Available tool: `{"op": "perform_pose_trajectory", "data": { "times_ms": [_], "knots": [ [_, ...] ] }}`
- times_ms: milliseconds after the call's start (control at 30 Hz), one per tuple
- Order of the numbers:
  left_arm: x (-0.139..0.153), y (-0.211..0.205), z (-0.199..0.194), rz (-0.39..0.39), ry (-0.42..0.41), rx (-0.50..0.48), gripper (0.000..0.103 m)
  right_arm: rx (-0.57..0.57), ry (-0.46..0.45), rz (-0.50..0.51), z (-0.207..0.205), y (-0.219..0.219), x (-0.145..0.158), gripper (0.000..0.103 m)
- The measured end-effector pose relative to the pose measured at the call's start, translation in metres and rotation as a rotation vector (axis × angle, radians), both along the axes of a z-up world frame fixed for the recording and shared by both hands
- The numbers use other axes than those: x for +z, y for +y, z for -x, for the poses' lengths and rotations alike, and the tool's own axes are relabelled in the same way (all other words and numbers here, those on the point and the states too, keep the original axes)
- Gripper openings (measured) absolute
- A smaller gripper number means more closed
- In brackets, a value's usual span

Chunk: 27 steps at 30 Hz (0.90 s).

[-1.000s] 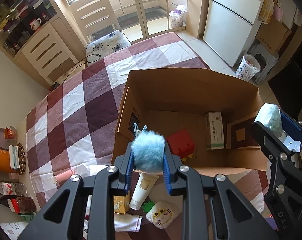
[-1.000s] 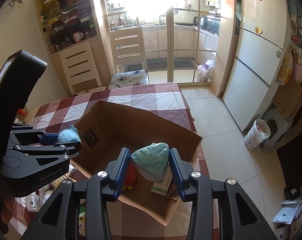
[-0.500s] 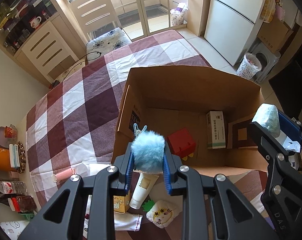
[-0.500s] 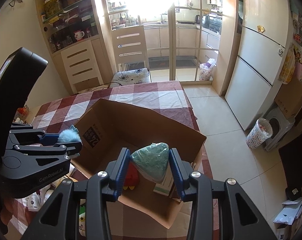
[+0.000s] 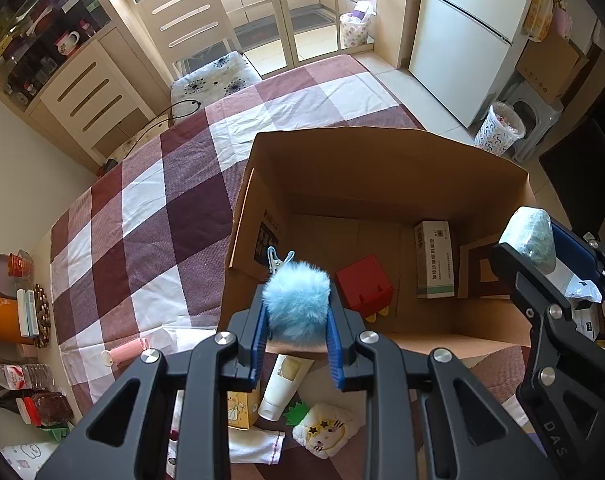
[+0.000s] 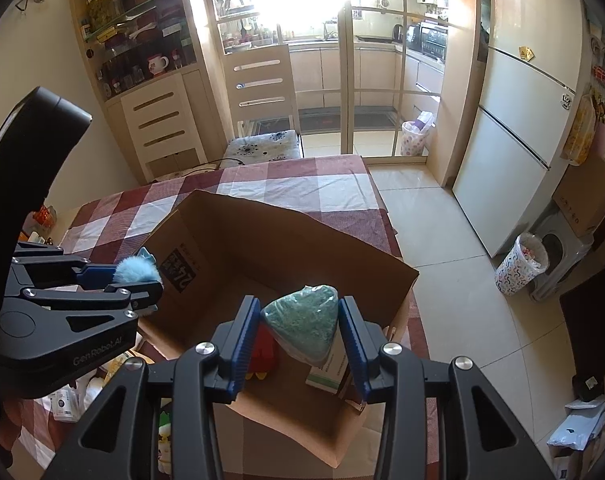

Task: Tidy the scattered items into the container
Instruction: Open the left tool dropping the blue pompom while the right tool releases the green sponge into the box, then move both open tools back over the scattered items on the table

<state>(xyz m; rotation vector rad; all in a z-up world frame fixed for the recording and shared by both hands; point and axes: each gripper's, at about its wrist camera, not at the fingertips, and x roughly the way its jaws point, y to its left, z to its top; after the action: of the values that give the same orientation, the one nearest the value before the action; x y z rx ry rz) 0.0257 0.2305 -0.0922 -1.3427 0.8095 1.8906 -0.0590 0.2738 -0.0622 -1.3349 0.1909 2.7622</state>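
Blue pompom (image 5: 296, 305) clamped between left tool (image 5: 295, 350) pads.

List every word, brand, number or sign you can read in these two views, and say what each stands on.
"GenRobot.AI": side of the left gripper.
"DAS": body of the right gripper.
"24", seen upside down: black label on the cardboard box.
Green and white carton in the box: print too small to read.
Cream tube, yellow carton and water bottle on the table: labels blurred, unreadable.

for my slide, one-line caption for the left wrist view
Left gripper holds a blue pompom clip over the cardboard box; right gripper brings a teal packet.
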Motion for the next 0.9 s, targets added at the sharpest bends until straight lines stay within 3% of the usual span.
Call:
{"op": "perform_pose_trajectory", "data": {
  "times_ms": [200,300,333,367,433,900],
  "knots": [
    [-0.003,0.002,-0.001,0.008,0.005,-0.011,0.027,-0.007,-0.005,-0.007,0.001,0.001,-0.004,0.042],
    [-0.004,0.004,0.000,0.013,0.024,-0.013,0.034,-0.015,-0.006,-0.014,0.003,0.001,-0.004,0.042],
    [-0.003,0.005,0.001,0.011,0.027,-0.013,0.045,-0.017,-0.010,-0.019,0.004,0.001,-0.004,0.042],
    [-0.003,0.005,0.001,0.010,0.029,-0.016,0.063,-0.024,-0.012,-0.025,0.005,0.001,-0.005,0.042],
    [0.000,0.007,0.001,-0.003,0.040,-0.027,0.074,-0.032,-0.011,-0.023,0.006,0.003,-0.004,0.042],
    [0.004,0.002,0.005,-0.012,0.060,-0.003,0.078,-0.054,0.030,-0.010,-0.001,0.006,0.008,0.047]
  ]
}}
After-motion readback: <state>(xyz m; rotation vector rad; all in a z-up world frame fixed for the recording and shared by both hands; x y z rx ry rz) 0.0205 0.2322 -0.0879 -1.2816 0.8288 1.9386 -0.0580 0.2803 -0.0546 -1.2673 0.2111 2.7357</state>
